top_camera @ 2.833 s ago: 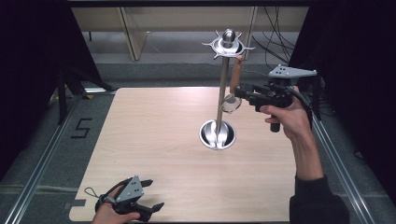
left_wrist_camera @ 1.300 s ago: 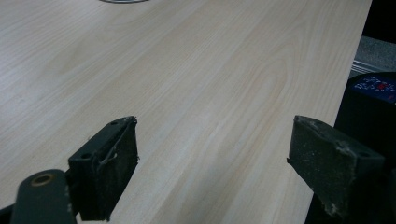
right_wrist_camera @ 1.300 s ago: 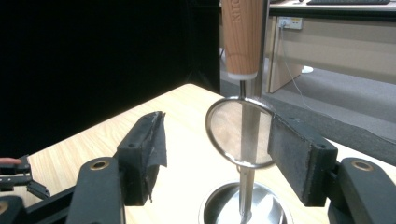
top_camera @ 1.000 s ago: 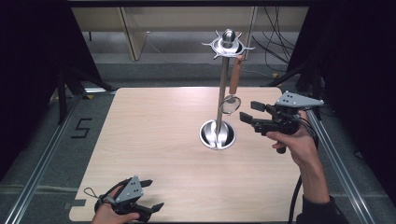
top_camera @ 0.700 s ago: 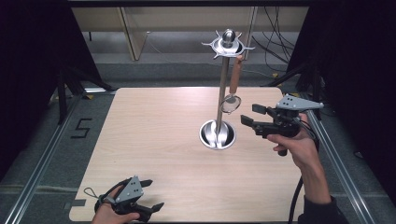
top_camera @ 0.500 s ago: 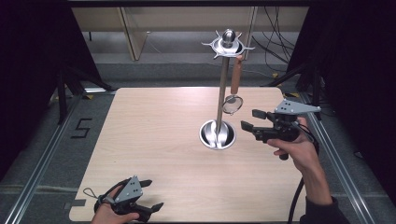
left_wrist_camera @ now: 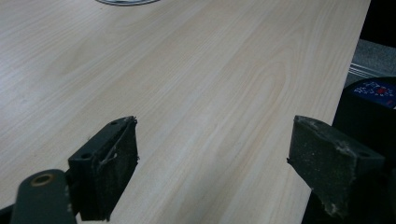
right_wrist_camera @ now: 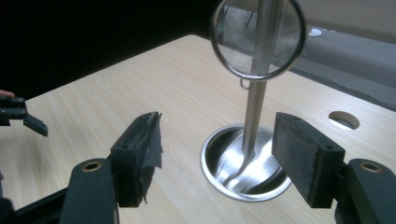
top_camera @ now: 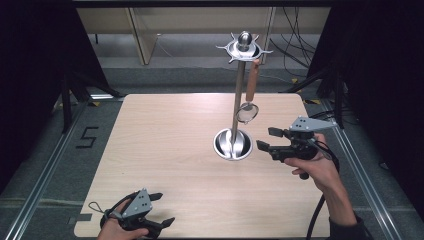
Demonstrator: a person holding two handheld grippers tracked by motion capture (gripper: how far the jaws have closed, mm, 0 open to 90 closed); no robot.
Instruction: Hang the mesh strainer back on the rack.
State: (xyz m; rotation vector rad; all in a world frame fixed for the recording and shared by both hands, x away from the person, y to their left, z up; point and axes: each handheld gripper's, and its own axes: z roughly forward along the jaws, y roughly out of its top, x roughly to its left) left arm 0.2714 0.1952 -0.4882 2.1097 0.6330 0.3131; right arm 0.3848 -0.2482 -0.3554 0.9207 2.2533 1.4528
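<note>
Black "5" [top_camera: 87, 137] on grey floor [top_camera: 45, 150] left of table (no other legible txt)

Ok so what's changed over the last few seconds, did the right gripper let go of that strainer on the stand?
The right gripper was up by the strainer hanging from the stand; whether it held it can't be told. It has since pulled back toward the person and dropped lower, and now sits open and empty beside the stand's base. The strainer hangs as before. The left gripper stayed open at the table's near edge.
</note>
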